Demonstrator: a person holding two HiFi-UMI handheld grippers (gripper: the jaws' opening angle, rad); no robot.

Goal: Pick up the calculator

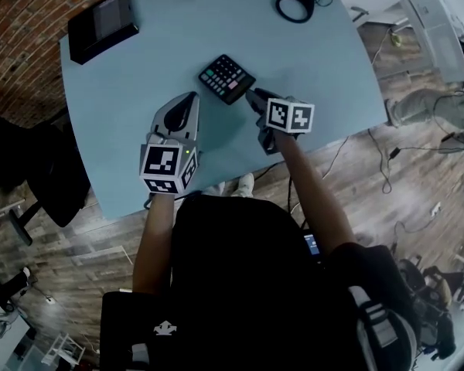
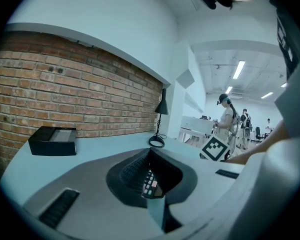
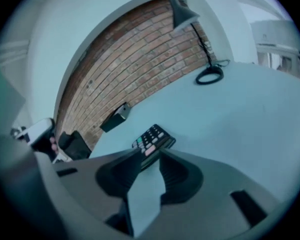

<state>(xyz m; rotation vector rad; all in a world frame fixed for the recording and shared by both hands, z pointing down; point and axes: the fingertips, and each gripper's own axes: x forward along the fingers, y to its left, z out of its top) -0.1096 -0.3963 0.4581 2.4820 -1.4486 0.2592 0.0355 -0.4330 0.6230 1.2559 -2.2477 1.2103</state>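
The calculator [image 1: 226,78] lies flat on the pale blue table [image 1: 309,60], a little turned, near the middle of it. The right gripper [image 1: 251,95] points down at it from the near side. Its jaws stand clearly apart and hold nothing, and the tips are just beside the calculator's near edge (whether they touch it, I cannot say). The left gripper [image 1: 192,99] is close at the other side. Its jaws are parted only by a narrow gap and are also empty; the calculator shows through that gap, a bit further ahead. A black box [image 1: 102,25] sits at the far corner by the brick wall [image 2: 65,94]. A lamp's round base [image 1: 296,2] stands at the far edge.
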